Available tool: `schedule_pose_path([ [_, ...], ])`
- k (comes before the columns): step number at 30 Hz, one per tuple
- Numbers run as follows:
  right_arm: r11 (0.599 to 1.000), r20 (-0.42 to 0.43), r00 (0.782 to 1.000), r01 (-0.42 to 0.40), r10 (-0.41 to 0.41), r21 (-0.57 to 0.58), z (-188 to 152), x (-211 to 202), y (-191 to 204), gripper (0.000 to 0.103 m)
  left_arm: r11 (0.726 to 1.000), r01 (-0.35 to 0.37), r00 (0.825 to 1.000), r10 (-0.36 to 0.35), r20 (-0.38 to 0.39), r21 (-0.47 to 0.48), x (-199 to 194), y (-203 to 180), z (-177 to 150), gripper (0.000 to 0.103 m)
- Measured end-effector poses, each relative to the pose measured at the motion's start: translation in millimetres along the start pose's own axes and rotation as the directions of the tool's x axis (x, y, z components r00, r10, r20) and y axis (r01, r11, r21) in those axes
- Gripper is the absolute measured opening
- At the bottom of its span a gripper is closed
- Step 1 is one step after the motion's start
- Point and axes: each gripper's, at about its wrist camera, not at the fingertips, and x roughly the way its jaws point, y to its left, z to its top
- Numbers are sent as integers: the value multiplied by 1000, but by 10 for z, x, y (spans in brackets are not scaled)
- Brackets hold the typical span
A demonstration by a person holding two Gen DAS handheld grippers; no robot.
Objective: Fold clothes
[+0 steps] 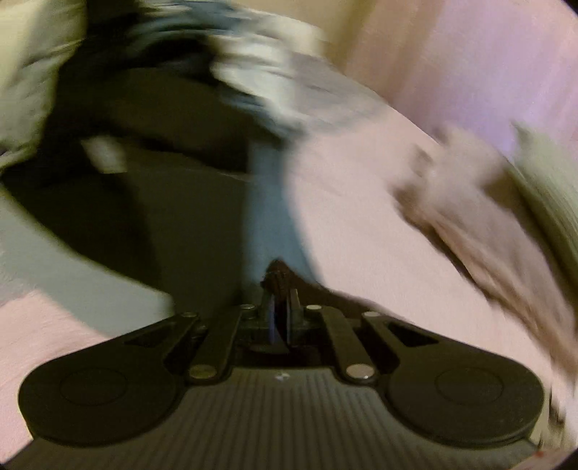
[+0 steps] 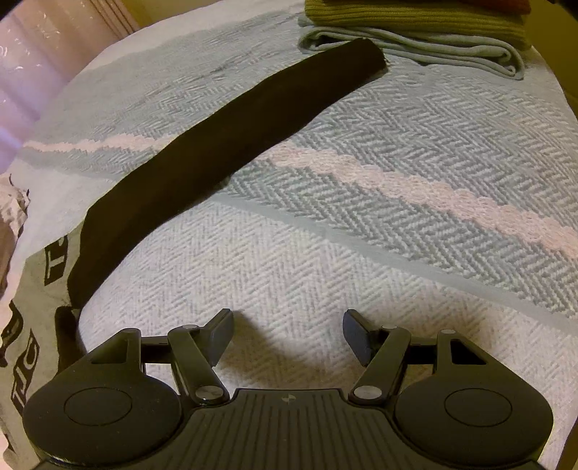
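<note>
The garment is a grey shirt (image 2: 32, 289) with black lettering and a long black sleeve (image 2: 216, 144). The sleeve lies diagonally across the bedspread (image 2: 397, 235). My right gripper (image 2: 287, 334) is open just above the bedspread, to the right of the sleeve's shoulder end, with nothing between its fingers. In the heavily blurred left wrist view, my left gripper (image 1: 280, 293) is shut on a bunch of dark fabric (image 1: 276, 273). More dark and grey cloth (image 1: 144, 173) hangs ahead of it.
A stack of folded clothes sits at the far end of the bed: a pale blue piece (image 2: 433, 50) under an olive knit (image 2: 415, 18). A pinkish surface (image 1: 361, 217) and a blurred brownish cloth (image 1: 469, 217) lie right of the left gripper.
</note>
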Motion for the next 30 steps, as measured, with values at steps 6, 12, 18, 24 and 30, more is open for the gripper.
schedule_pose_path([
  [6, 999, 6, 1000, 5, -5, -37, -44, 19, 46, 64, 982, -162, 977, 173, -123, 96, 436, 144, -365, 4],
  [12, 986, -29, 999, -43, 39, -158, -3, -133, 91, 64, 956, -190, 969, 219, -114, 223, 276, 101, -488, 16],
  [18, 873, -231, 947, -301, 225, -383, -268, -449, 125, 64, 925, 69, 934, 72, -351, 374, -690, -301, -1080, 27],
  [24, 799, -466, 835, -482, 294, -360, -701, -455, -154, 64, 898, 425, 682, -233, -693, 115, -1548, -702, -2328, 46],
  [30, 789, -541, 766, -550, 347, -273, -884, -218, -494, 64, 902, 420, 626, -205, -752, 103, -1645, -749, -3008, 46],
])
